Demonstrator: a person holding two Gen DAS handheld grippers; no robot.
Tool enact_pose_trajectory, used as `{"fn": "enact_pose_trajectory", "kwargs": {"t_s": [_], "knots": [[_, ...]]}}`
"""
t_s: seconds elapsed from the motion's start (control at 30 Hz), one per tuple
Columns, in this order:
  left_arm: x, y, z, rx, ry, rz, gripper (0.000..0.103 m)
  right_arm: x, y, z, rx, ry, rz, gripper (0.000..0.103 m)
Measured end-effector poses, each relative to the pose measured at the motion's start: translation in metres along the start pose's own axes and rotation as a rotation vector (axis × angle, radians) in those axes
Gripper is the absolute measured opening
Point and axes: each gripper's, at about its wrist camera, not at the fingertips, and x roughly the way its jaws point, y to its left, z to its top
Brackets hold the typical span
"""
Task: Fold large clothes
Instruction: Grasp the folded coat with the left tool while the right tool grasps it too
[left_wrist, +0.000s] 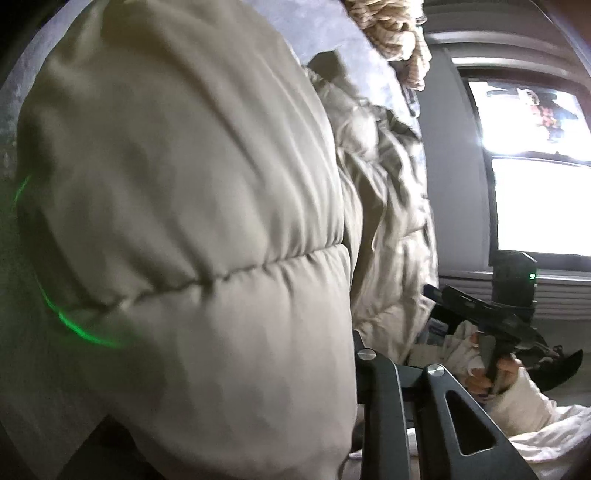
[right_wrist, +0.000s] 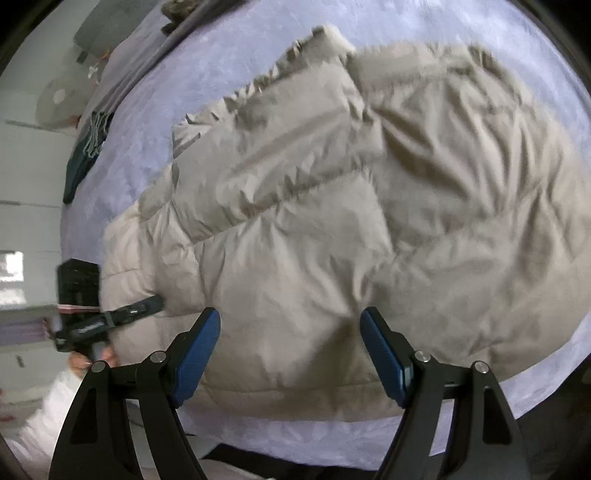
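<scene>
No readable labels, beige puffer jacket (right_wrist: 332, 221) sprawled on lavender bed (right_wrist: 221, 74), left gripper (right_wrist: 157, 304) clenched on its edge, right gripper (right_wrist: 290, 350) spread apart above, bright window (left_wrist: 543, 206).

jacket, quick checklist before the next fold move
1. Right gripper open above the near hem of the jacket: ok.
2. Left gripper gripping the jacket's side edge: cannot tell, the fabric hides its pads.
3. Sleeve lying across the body: ok.
4. Jacket fully on the bed: ok, though the hem is close to the near edge.
5. Fabric smooth: not ok, the half away from the left gripper is heavily creased.
6. Dark clothes apart from the jacket: ok.
</scene>
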Motion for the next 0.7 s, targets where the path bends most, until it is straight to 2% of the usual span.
{"fn": "enact_pose_trajectory", "kwargs": {"t_s": [0.03,0.13,0.23,0.47,0.57,0.7], "knots": [[-0.004,-0.006,0.0,0.004,-0.005,-0.01,0.03,-0.003,0.001,0.001,-0.021,-0.021,-0.019,0.04],[-0.013,-0.025,0.001,0.005,-0.023,-0.03,0.03,-0.002,0.0,0.005,-0.032,-0.048,-0.028,0.018],[-0.021,-0.052,0.0,0.011,-0.049,-0.027,0.03,0.008,-0.003,0.011,-0.042,-0.074,-0.022,0.014],[-0.028,-0.135,-0.008,0.055,-0.101,0.038,0.03,0.04,-0.018,0.032,-0.051,-0.06,0.039,0.011],[-0.016,-0.177,-0.01,0.049,-0.116,0.076,0.03,0.051,-0.025,0.043,-0.046,-0.041,0.084,0.008],[0.016,-0.232,-0.007,0.065,-0.097,0.135,0.03,0.065,-0.033,0.055,-0.056,-0.008,0.131,0.004]]}}
